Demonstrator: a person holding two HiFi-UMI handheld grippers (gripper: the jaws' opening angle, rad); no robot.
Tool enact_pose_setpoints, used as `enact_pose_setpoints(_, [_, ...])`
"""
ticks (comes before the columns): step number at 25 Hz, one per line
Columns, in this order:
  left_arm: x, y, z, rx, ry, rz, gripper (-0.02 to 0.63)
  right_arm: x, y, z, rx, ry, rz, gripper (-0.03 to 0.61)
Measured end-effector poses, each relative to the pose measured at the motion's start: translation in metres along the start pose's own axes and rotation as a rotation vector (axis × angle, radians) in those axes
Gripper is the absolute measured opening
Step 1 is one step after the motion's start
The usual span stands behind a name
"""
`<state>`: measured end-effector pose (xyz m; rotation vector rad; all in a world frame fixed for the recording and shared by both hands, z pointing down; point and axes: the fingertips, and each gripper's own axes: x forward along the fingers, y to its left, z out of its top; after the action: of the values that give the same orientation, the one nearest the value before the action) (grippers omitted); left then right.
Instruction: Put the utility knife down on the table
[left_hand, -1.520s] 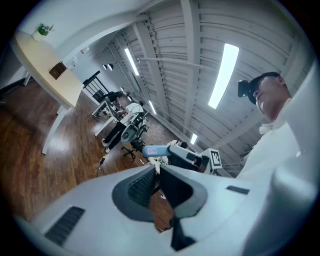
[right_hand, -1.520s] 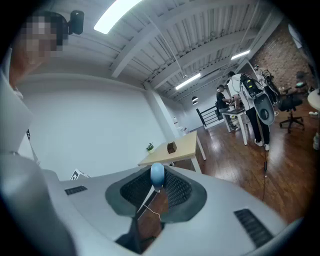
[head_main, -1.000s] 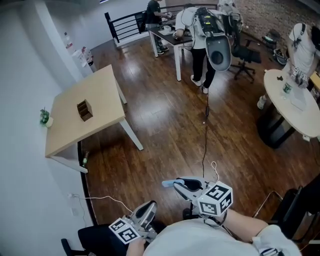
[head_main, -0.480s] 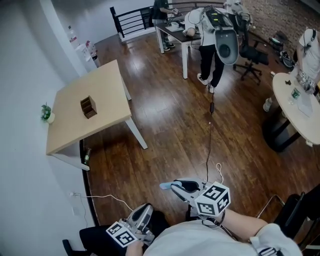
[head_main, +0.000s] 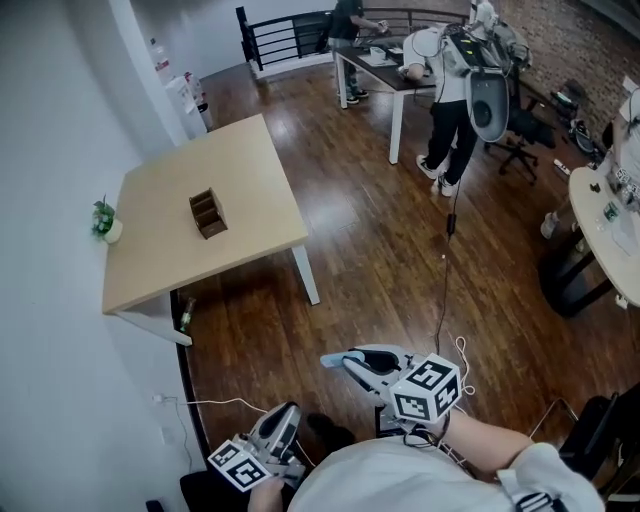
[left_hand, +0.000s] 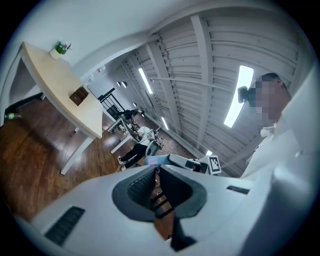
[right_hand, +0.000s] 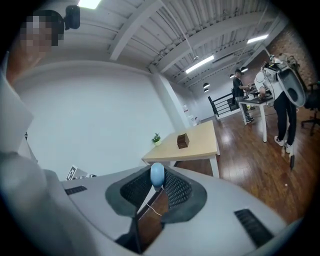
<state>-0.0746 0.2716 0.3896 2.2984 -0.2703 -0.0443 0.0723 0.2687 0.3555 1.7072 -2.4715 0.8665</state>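
A light blue utility knife (head_main: 331, 359) sticks out of my right gripper (head_main: 347, 362), which is shut on it low in the head view, over the wooden floor. In the right gripper view the knife's rounded blue end (right_hand: 157, 174) shows between the ribbed pads (right_hand: 175, 189). My left gripper (head_main: 289, 410) hangs lower left, jaws together with nothing in them (left_hand: 155, 173). The light wooden table (head_main: 170, 250) stands ahead at the upper left, well apart from both grippers. A small brown wooden box (head_main: 207, 213) sits on it, and a little potted plant (head_main: 105, 220) at its far left edge.
A black cable (head_main: 440, 290) trails across the floor to a person with a backpack rig (head_main: 455, 90) at a white desk. A round white table (head_main: 600, 225) is at right, a white cord (head_main: 215, 404) by the wall, and a bottle (head_main: 185, 316) under the table.
The table and the room have slid closer and lower in the head view as I walk toward them. Both grippers are carried along; the right keeps its hold on the knife.
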Motion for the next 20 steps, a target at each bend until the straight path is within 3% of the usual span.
enact_pose_setpoints(5, [-0.031,0.042,0.04,-0.01,-0.017,0.012,0.005,0.065,0.023,0.019,-0.032,0.01,0.01,0.071])
enact_pose_setpoints(12, [-0.064,0.083,0.068,-0.05,-0.059,0.053,0.005,0.126,0.035,0.029,-0.065,0.052,0.024,0.071])
enact_pose_setpoints(20, [-0.05,0.109,0.099,-0.047,-0.067,0.098,0.005,0.186,0.009,0.051,-0.074,0.06,0.074,0.071])
